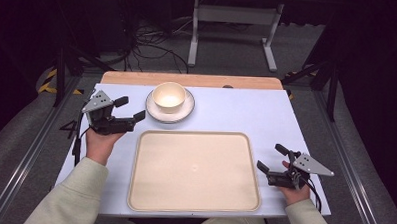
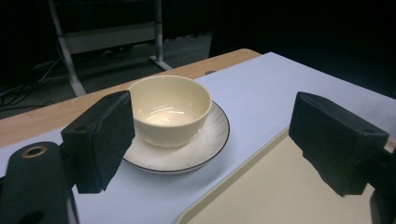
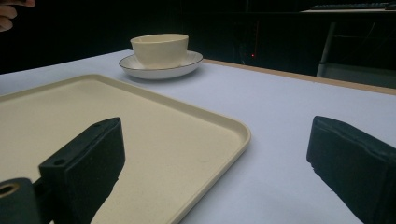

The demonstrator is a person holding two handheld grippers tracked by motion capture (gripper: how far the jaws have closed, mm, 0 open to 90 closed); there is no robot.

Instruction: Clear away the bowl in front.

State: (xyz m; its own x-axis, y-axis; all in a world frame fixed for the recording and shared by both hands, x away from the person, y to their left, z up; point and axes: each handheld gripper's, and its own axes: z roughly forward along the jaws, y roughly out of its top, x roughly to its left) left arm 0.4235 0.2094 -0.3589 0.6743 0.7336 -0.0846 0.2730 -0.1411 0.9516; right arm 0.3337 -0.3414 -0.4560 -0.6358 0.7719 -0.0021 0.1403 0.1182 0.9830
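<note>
Bowl (image 1: pixel 168 97) sits upright on a saucer (image 1: pixel 185 113) at the far middle of the table (image 1: pixel 246 113), just beyond the far edge of the tray (image 1: pixel 194 172). Bowl looks empty, cream inside and out; saucer white with a dark rim line. Tray bare, nothing on it.

Progress, as judged: nothing moved yet. The work in hand seems to be picking up the bowl, or bowl with saucer, likely for the tray. Neither is gripped or touched, so the grasp, the lift and the placing all remain.

Left gripper (image 1: pixel 128 109): jaws spread wide, holding nothing. It hovers just left of the saucer, pointing toward it, near but not in contact. In the left gripper view the bowl (image 2: pixel 169 110) lies between the two jaws but farther on, with the near rim of the saucer (image 2: pixel 208 144) closest. One jaw partly overlaps the bowl's side in that view; this looks like line of sight, not touch.

Right gripper (image 1: pixel 272 158): jaws also spread, empty. It is held low at the tray's right edge, well apart from the bowl. In the right gripper view the tray corner (image 3: pixel 233 128) lies between the jaws, with bowl (image 3: pixel 160 50) and saucer (image 3: pixel 189 64) far off at upper left.

Left gripper is the better placed for the grasp.
</note>
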